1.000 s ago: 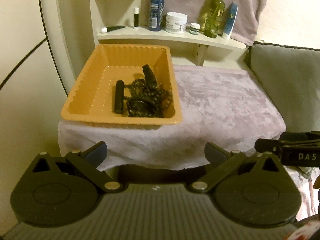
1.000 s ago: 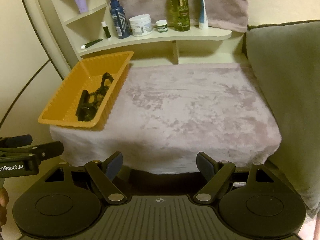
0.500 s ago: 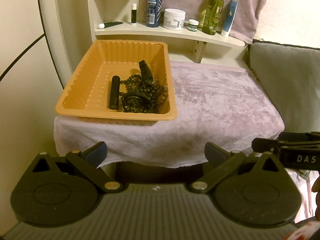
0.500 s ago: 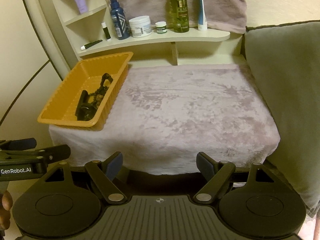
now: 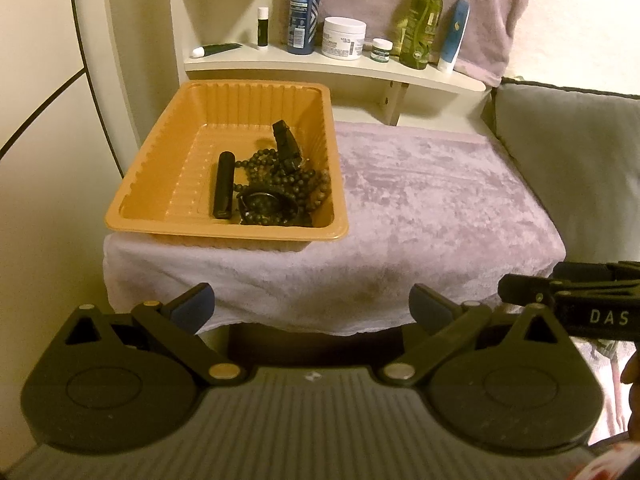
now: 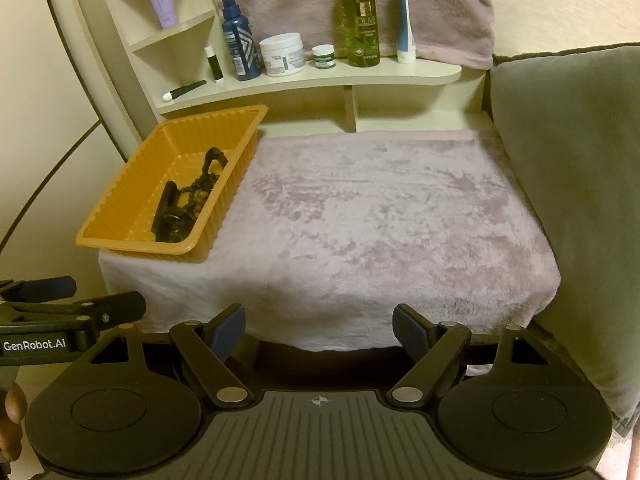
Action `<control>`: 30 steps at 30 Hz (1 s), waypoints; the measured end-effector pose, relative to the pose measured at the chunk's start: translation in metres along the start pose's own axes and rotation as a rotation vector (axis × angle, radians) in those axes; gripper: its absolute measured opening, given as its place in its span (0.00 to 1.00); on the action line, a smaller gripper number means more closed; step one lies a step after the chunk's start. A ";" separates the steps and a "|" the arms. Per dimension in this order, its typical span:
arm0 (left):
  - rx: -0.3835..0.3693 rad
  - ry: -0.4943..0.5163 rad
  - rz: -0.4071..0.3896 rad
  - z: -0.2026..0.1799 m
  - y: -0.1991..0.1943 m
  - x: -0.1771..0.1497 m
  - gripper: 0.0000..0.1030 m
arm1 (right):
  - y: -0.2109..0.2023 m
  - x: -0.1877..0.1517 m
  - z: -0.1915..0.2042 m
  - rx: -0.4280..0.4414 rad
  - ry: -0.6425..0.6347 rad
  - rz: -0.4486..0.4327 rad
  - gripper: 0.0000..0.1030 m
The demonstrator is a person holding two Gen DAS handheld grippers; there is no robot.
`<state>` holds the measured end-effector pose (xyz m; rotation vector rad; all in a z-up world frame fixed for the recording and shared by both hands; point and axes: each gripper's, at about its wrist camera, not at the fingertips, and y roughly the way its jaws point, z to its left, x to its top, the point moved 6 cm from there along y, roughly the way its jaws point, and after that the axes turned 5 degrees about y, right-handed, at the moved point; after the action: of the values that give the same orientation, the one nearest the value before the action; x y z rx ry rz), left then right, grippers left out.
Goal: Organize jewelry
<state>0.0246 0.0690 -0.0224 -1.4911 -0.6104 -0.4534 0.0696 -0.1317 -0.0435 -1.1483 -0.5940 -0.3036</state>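
Observation:
An orange plastic tray sits at the left end of a towel-covered surface. Inside it lie a dark bead necklace, a black watch and a black tube-shaped piece, bunched toward the tray's right side. My left gripper hangs open before the surface's front edge, nothing between its fingers. In the right wrist view the same tray with the jewelry is at the left. My right gripper is also open and empty, short of the front edge.
A pale purple plush towel covers the surface. A cream shelf behind holds bottles, jars and tubes. A grey cushion borders the right side. Each gripper shows at the edge of the other's view.

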 end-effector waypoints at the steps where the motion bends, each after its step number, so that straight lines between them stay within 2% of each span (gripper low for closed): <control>1: 0.001 0.002 0.000 0.000 0.000 0.000 1.00 | 0.000 0.000 0.000 0.001 0.000 0.000 0.78; 30: 0.000 0.001 -0.004 0.000 0.000 0.001 1.00 | -0.002 0.002 0.000 0.001 -0.005 -0.007 0.78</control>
<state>0.0252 0.0688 -0.0213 -1.4900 -0.6130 -0.4577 0.0699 -0.1323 -0.0406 -1.1462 -0.6030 -0.3063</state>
